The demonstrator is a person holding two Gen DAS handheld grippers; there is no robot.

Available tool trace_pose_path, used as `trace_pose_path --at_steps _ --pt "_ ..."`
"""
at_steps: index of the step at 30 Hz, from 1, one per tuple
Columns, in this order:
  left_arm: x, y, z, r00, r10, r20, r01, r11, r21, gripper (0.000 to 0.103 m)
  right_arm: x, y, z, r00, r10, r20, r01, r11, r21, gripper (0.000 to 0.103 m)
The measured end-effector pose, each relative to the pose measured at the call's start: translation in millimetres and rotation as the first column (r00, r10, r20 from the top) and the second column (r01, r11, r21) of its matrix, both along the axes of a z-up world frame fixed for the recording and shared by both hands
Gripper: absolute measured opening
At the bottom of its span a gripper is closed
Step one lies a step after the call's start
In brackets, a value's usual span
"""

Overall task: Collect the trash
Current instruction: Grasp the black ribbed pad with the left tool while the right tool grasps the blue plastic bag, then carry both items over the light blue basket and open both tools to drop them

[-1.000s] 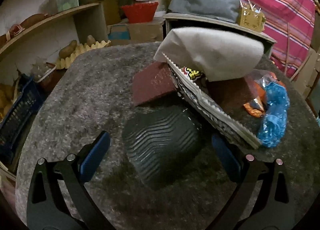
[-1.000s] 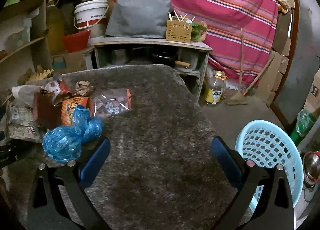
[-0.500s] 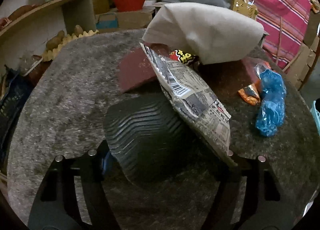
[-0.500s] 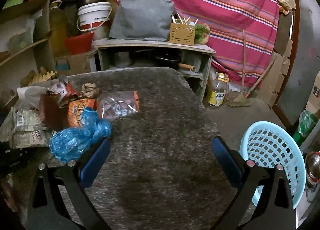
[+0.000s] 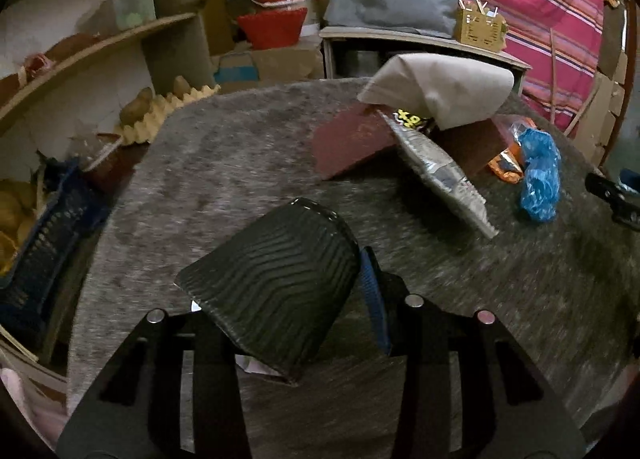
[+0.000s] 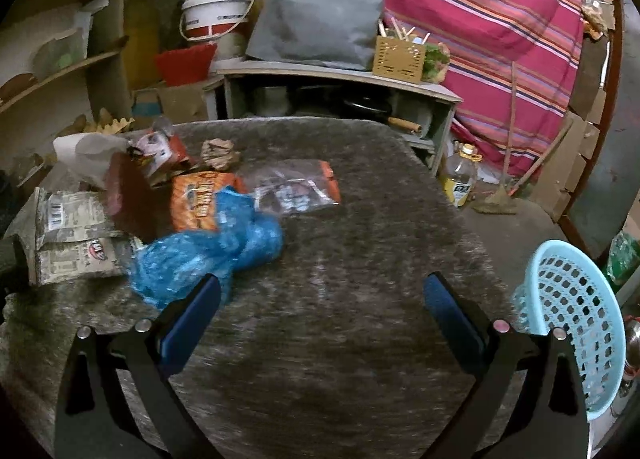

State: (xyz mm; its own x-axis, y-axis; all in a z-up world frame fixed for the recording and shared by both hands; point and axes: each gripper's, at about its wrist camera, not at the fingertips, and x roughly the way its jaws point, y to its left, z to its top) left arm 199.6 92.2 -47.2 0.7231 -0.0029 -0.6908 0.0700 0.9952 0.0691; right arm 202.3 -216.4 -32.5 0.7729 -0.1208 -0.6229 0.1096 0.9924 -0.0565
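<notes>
My left gripper is shut on a black ribbed plastic tray and holds it tilted above the grey rug-covered table. Behind it lie a grey printed wrapper, a maroon pad, a white paper bag and a blue plastic bag. My right gripper is open and empty over the table, with the blue plastic bag by its left finger. An orange snack packet, a clear packet and a crumpled paper ball lie beyond.
A light blue perforated basket stands off the table's right edge. A low shelf with a grey cushion and a white bucket stands behind. Curved shelves and a dark blue crate are at the left.
My left gripper closed on the black tray and lifted it, pulling back from the trash pile. My right gripper moved left, closer to the blue bag, and stayed open.
</notes>
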Motion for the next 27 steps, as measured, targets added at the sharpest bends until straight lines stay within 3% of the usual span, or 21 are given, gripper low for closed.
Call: trace_pose_path --at_steps 5,14,15,18,21,22,27 --pt "-6.5 14.9 4.6 1.000 0.002 0.024 -0.002 1.000 -0.004 0.039 9.1 20.6 -1.2 0.999 0.043 -0.002 -0.043 0.999 0.014 0.099" --pt "1.3 20.4 16.9 0.998 0.020 0.053 -0.017 0.999 -0.049 0.039 44.9 43.3 -21.8 0.991 0.101 -0.086 -0.102 0.995 -0.005 0.098" --pt "2.5 18.6 19.5 0.998 0.018 0.061 -0.015 0.999 -0.050 0.039 48.5 44.5 -25.6 0.987 0.118 -0.107 -0.118 0.993 0.005 0.091" --pt "4.6 13.7 23.0 0.998 0.014 0.068 -0.011 0.999 -0.052 0.039 53.9 46.2 -33.8 0.969 0.193 -0.154 -0.185 0.981 0.064 0.045" --pt "6.1 5.8 26.5 0.997 0.009 0.076 -0.005 0.998 -0.056 0.039 50.4 45.2 -32.6 0.964 0.226 -0.141 -0.215 0.972 0.093 0.022" --pt "6.2 3.1 27.8 0.997 0.008 0.080 -0.004 0.999 -0.055 0.039 46.6 43.0 -29.3 0.963 0.235 -0.132 -0.223 0.970 0.100 0.017" --pt "4.4 -15.4 37.7 0.994 -0.012 0.108 0.019 0.998 -0.062 0.039 25.1 20.5 -6.6 0.974 0.216 -0.064 -0.209 0.972 0.102 0.017"
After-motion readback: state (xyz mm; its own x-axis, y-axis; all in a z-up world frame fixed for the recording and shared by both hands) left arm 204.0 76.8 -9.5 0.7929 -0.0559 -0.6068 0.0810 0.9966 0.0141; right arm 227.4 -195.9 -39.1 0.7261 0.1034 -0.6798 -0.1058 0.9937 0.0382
